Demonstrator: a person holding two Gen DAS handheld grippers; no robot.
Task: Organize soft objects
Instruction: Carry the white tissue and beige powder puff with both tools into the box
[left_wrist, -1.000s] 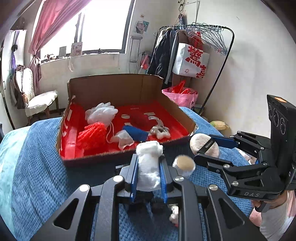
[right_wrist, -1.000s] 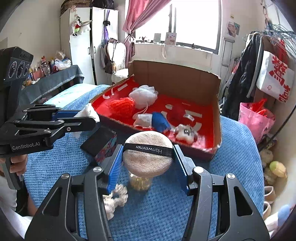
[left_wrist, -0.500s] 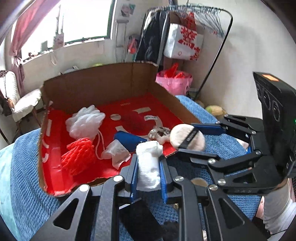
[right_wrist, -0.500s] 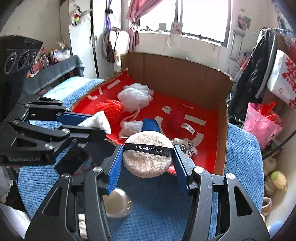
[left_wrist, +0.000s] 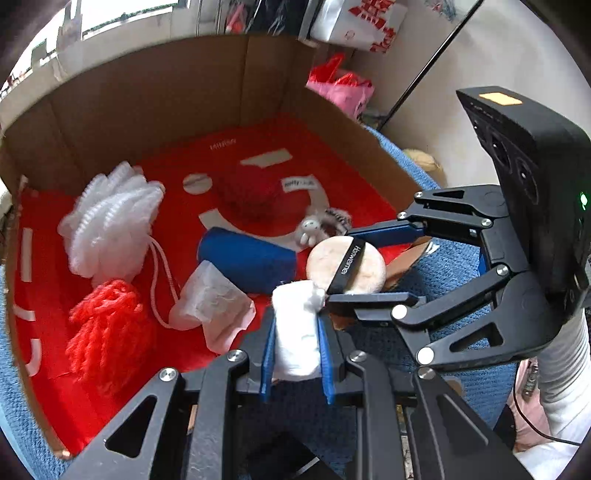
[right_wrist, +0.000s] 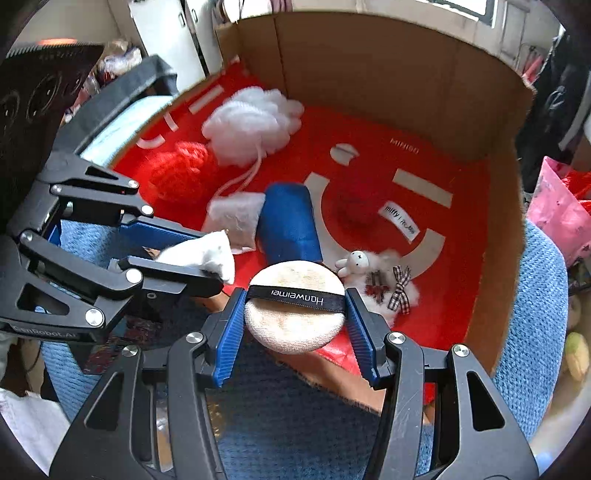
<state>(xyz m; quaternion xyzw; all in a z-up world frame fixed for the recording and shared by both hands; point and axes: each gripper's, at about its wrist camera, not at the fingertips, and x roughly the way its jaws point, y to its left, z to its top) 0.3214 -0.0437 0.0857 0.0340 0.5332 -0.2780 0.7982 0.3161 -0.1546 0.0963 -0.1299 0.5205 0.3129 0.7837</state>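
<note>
My left gripper (left_wrist: 295, 332) is shut on a white soft roll (left_wrist: 297, 334) at the near edge of the cardboard box (left_wrist: 147, 92) with a red floor. My right gripper (right_wrist: 295, 314) is shut on a round beige powder puff (right_wrist: 291, 325) with a black strap, just over the box's near edge. The puff (left_wrist: 347, 264) and right gripper (left_wrist: 354, 266) show at the right in the left wrist view. The white roll (right_wrist: 203, 254) and left gripper (right_wrist: 207, 254) show at the left in the right wrist view.
In the box lie a white mesh pouf (left_wrist: 110, 221), red yarn (left_wrist: 107, 332), a blue roll (left_wrist: 247, 258), a white pouch (left_wrist: 210, 306), a small bunny toy (right_wrist: 373, 273) and a red knit piece (right_wrist: 354, 206). The box rests on a blue blanket (right_wrist: 535, 314).
Both grippers have moved forward and down toward the box, each still holding its object. They now reach the box's near edge, and the box fills both views.
</note>
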